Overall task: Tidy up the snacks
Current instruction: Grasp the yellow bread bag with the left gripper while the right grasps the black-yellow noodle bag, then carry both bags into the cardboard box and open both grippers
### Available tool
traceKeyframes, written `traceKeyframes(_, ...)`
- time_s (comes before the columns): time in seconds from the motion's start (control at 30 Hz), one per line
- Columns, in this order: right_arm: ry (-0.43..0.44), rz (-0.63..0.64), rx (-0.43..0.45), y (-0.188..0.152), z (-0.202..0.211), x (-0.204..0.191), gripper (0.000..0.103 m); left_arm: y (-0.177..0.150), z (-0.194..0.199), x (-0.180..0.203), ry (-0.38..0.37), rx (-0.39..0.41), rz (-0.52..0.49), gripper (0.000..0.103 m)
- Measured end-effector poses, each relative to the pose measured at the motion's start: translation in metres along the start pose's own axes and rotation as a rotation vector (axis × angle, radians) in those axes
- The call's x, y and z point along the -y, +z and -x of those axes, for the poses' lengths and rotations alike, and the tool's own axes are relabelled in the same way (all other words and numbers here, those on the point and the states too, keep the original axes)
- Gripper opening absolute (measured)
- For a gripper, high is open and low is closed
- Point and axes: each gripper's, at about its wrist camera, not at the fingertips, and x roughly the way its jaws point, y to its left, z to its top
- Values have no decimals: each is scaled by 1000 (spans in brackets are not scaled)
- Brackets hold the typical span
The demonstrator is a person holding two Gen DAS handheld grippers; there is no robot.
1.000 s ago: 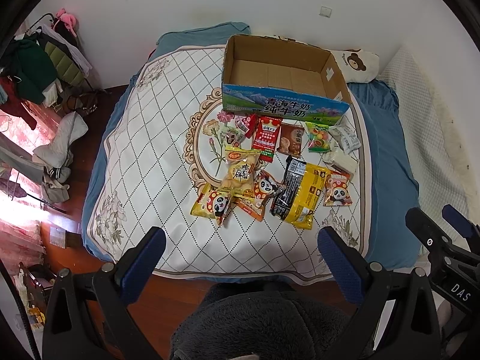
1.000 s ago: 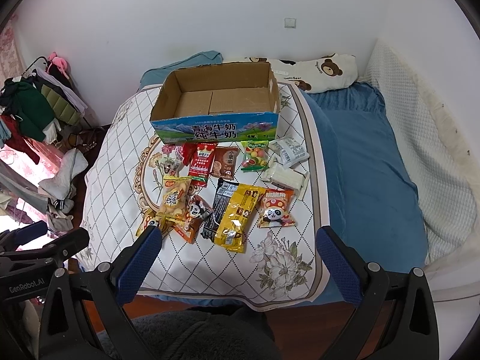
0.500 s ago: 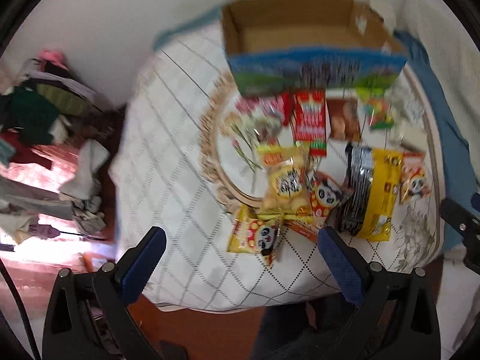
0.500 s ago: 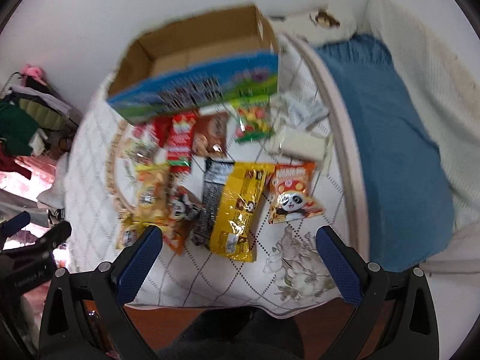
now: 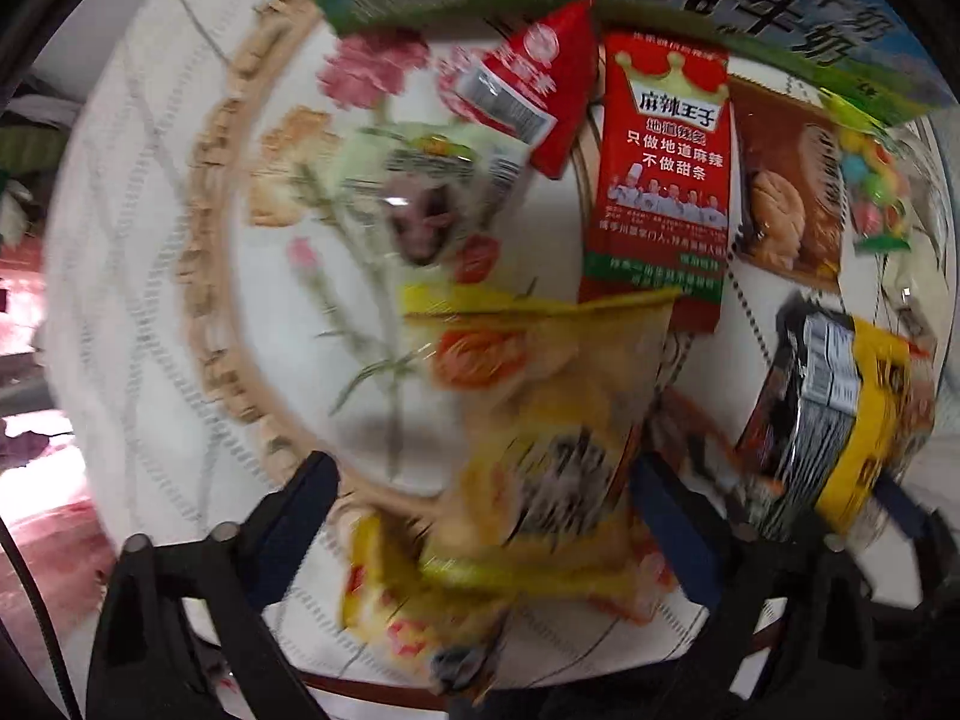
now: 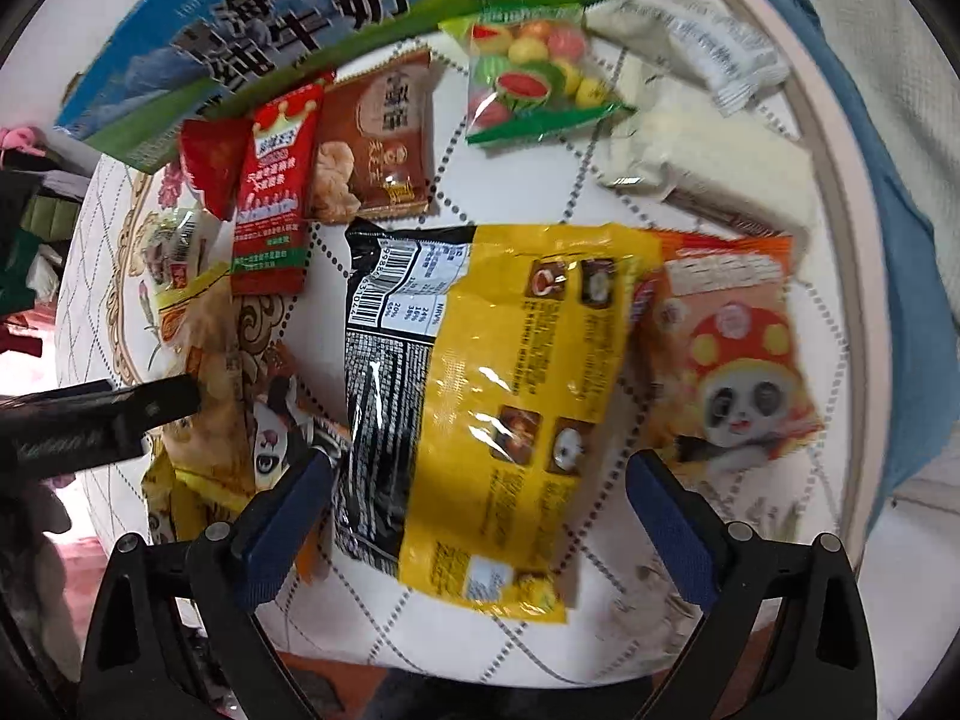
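Observation:
In the left wrist view my left gripper [image 5: 483, 504] points down over a pale yellow snack bag [image 5: 540, 420]. The bag lies between the jaws, which are closing, and the left pad still stands clear of it. My right gripper [image 6: 480, 510] straddles a yellow-and-black bag [image 6: 498, 384] with its blue pads [image 6: 666, 516] wide apart and not pressing on it. Beside that bag lie an orange panda packet [image 6: 732, 360] and a red strip packet [image 6: 270, 192]. The milk carton box [image 6: 270, 30] stands just behind the snacks.
A brown biscuit packet [image 6: 378, 144], a fruit candy bag [image 6: 528, 78] and white packets [image 6: 702, 150] lie near the box. The snacks rest on a quilted white bedspread [image 5: 150, 300]. The left gripper's body [image 6: 96, 420] shows at the left edge of the right wrist view.
Both grippers have dropped from high above the bed to just over the snacks. The left jaws have narrowed a little around the pale yellow bag.

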Motion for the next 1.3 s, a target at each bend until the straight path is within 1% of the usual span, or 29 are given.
traceKeyframes(0.03, -7, -13, -7, 1, -8, -1, 100, 1, -4, 1, -11, -9, 3, 78)
traceKeyframes(0.07, -8, -25, -12, 3, -14, -1, 98, 2, -8, 1, -29, -18, 9, 67)
traceKeyframes(0.1, -6, -39, -18, 4, -19, 0, 96, 1, -10, 0, -36, -25, 22, 60)
traceKeyframes(0.17, 19, -71, -25, 7, -30, 0, 94, -3, -10, -2, -27, -15, 29, 59)
traceKeyframes(0.2, 25, -71, -24, 7, -33, -2, 90, -6, -9, -4, -18, -6, 29, 59)
traceKeyframes(0.27, -13, -39, -38, 8, -38, -10, 88, -16, -8, -11, 15, 8, 33, 59)
traceKeyframes(0.3, -45, -5, -53, 9, -40, -15, 84, -20, -7, -16, 21, 13, 33, 59)
traceKeyframes(0.37, -95, 108, -74, 12, -45, -29, 84, -29, -8, -24, 29, 11, 38, 59)
traceKeyframes(0.4, -106, 147, -78, 14, -46, -34, 84, -34, -8, -28, 24, 10, 42, 59)
traceKeyframes(0.43, -125, 211, -78, 16, -47, -40, 84, -37, -9, -30, 17, 8, 44, 59)
traceKeyframes(0.53, -201, 411, -33, 18, -47, -63, 84, -47, -12, -39, -16, 0, 61, 60)
traceKeyframes(0.6, -217, 457, -31, 15, -48, -69, 85, -53, -16, -43, -51, -14, 77, 62)
traceKeyframes(0.67, -195, 418, -49, 11, -49, -65, 86, -59, -21, -47, -75, -21, 88, 63)
traceKeyframes(0.7, -180, 381, -57, 13, -46, -59, 88, -63, -21, -49, -86, -19, 93, 63)
traceKeyframes(0.77, -143, 291, -68, 12, -47, -46, 88, -70, -22, -51, -101, -14, 96, 63)
traceKeyframes(0.9, -111, 153, -86, 8, -58, -29, 89, -87, -17, -58, -106, -3, 90, 63)
traceKeyframes(0.93, -102, 131, -80, 8, -64, -24, 88, -81, -13, -56, -104, -2, 91, 63)
traceKeyframes(1.0, -103, 119, -65, 5, -70, -20, 88, -90, -6, -65, -105, 5, 99, 63)
traceKeyframes(1.07, -108, 117, -48, 0, -76, -15, 86, -80, -9, -61, -100, 12, 102, 56)
traceKeyframes(1.1, -109, 118, -40, -6, -75, -16, 85, -83, -7, -59, -101, 17, 106, 52)
traceKeyframes(1.13, -106, 117, -31, -8, -74, -17, 84, -89, -3, -57, -103, 21, 112, 51)
traceKeyframes(1.2, -93, 116, -14, -21, -68, -20, 83, -99, 7, -55, -98, 35, 121, 47)
traceKeyframes(1.23, -83, 111, -10, -20, -58, -29, 83, -103, 10, -56, -91, 41, 128, 46)
traceKeyframes(1.3, -51, 98, -12, -15, -48, -29, 83, -114, 19, -60, -92, 45, 150, 45)
